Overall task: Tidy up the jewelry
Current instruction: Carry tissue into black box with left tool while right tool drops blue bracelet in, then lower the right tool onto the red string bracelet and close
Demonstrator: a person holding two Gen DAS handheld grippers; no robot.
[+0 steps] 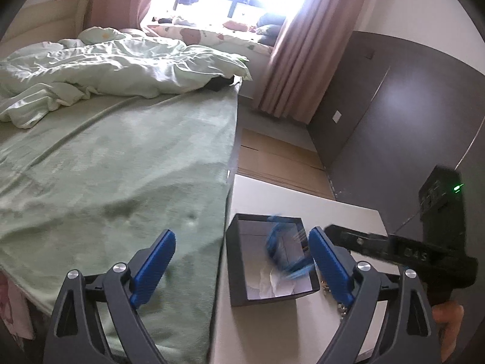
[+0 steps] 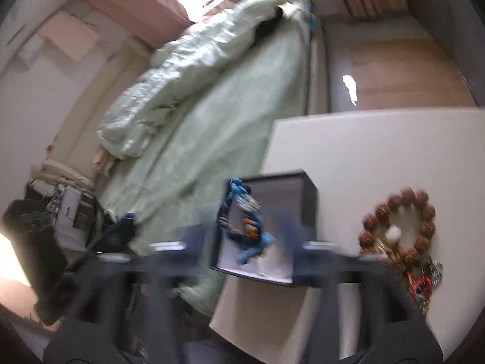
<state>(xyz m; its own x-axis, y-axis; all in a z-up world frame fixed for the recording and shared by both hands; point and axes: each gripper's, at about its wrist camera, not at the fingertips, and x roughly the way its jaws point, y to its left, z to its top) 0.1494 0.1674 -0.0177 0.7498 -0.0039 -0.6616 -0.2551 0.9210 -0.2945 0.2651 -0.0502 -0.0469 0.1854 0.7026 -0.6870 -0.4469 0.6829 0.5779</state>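
Blue braided bracelet (image 2: pixel 242 227), a loop of blue cord with pale beads and an orange charm, shows over the open mouth of a dark box (image 2: pixel 285 194) in the right wrist view, which is smeared by motion. It appears to hang or drop in mid-air above the box's pale lining. Its long axis runs roughly from twelve o'clock to six o'clock in that view.

The box stands on a white table (image 2: pixel 379 151) near the edge next to a bed with a green cover (image 2: pixel 212 115).

Right gripper (image 2: pixel 251 257): its two fingers stand spread on either side of the bracelet, one at nine o'clock of it and one at three o'clock. Blur hides whether a finger touches the cord. It looks released, not clenched, and grasps nothing that can be made out.

Left gripper (image 1: pixel 242 261): its blue pads (image 1: pixel 157 261) are wide apart and hold nothing. In this view the box (image 1: pixel 269 257) lies at about one o'clock, between the pads and nearer the right-hand pad, with the bracelet (image 1: pixel 283 251) a blue blur inside the box opening.

A brown bead bracelet (image 2: pixel 400 221) lies flat on the table at three o'clock of the box, apart from it, with more trinkets (image 2: pixel 424 276) just below it. Judging from this, the right gripper is the nearer one to those pieces.
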